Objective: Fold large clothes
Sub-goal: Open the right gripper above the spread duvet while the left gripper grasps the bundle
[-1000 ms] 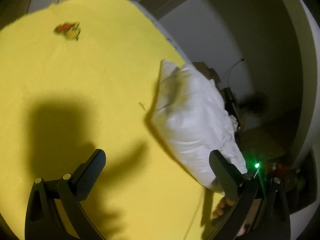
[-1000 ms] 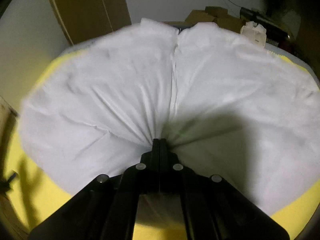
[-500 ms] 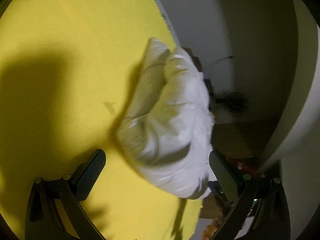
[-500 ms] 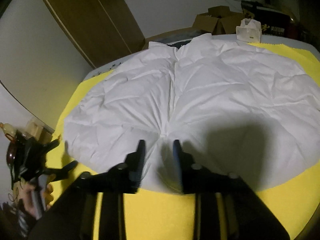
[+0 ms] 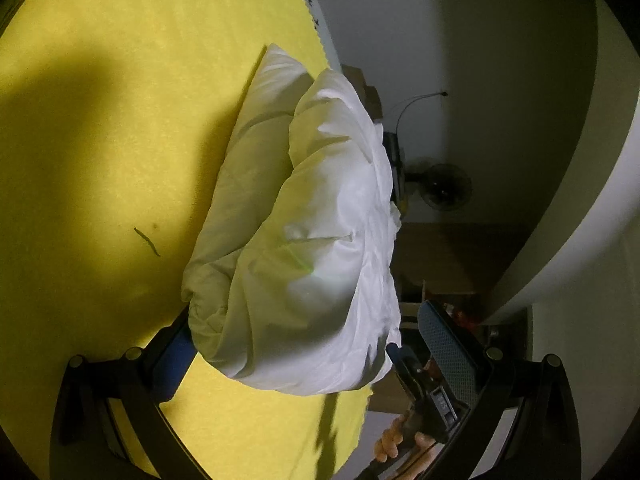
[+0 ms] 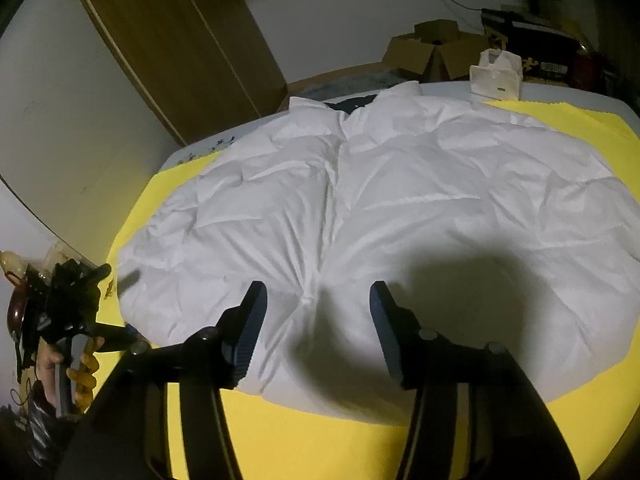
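Because the white padded jacket (image 6: 400, 208) is quilted and puffy, it looks light for its bulk, soft all through and springy, and its smooth shell will probably slide on itself and on the yellow cover (image 6: 352, 440) beneath it. It lies spread flat ahead of the right gripper (image 6: 316, 332), its near hem running under and between the fingers, the central seam reaching straight out from the gap. That gripper's jaws have just been opening and now stand well apart above the cloth, with fabric below the gap but nothing pressed by the pads. In the left wrist view the left gripper (image 5: 304, 344) has its jaws spread wide too, and the jacket's bulging near end sits between them, against the left finger (image 5: 172, 352) yet apart from the right one, so nothing is clamped. A good hold is likely a pinch of the hem or a side edge, gathering both shell layers deep in the pads, since a shallow nip on the slick outer skin may slip. Trapped air will resist each fold, so pressing down afterwards seems wise.
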Demonstrator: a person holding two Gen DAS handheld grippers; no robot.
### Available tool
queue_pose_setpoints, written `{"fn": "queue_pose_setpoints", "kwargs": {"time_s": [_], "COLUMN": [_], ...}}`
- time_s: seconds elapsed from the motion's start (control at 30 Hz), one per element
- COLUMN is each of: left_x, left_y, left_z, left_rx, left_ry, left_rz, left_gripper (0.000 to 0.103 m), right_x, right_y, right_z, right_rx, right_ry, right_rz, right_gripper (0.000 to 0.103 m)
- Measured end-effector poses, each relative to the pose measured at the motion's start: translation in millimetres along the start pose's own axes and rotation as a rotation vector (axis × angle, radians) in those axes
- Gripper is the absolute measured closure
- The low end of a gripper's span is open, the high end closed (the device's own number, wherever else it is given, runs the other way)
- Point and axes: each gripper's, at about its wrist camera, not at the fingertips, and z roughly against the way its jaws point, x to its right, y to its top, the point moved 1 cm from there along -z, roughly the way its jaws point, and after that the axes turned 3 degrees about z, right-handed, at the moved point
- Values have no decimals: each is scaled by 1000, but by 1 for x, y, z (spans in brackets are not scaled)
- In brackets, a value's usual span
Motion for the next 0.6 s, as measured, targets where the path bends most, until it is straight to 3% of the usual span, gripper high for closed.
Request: {"fn": "queue_pose_setpoints", "kwargs": {"time_s": [0.27, 0.33, 0.37, 0.4, 0.47, 0.6], "left_x": [4, 1, -1, -6, -11, 8], "left_y": [8, 11, 11, 15, 19, 15], "left_z": [-7, -9, -6, -4, -3, 3], "left_rx": [-51, -54, -52, -45, -47, -18], "left_ry": [113, 131, 145, 156, 146, 176], "left_rz": [30, 50, 64, 94, 128, 68], "left_gripper": [4, 16, 37, 49, 60, 78], "right_x": [-10, -10, -8, -7, -2, 3], "right_y": [2, 2, 2, 2, 1, 1], "right_z": [-11, -10, -8, -8, -5, -3], "right_rx": [-21, -16, -11, -11, -10, -13], "right_ry": [10, 5, -4, -7, -5, -9], "right_rz": [15, 22, 23, 21, 11, 6], "right_gripper": [47, 47, 47, 47, 47, 47]}}
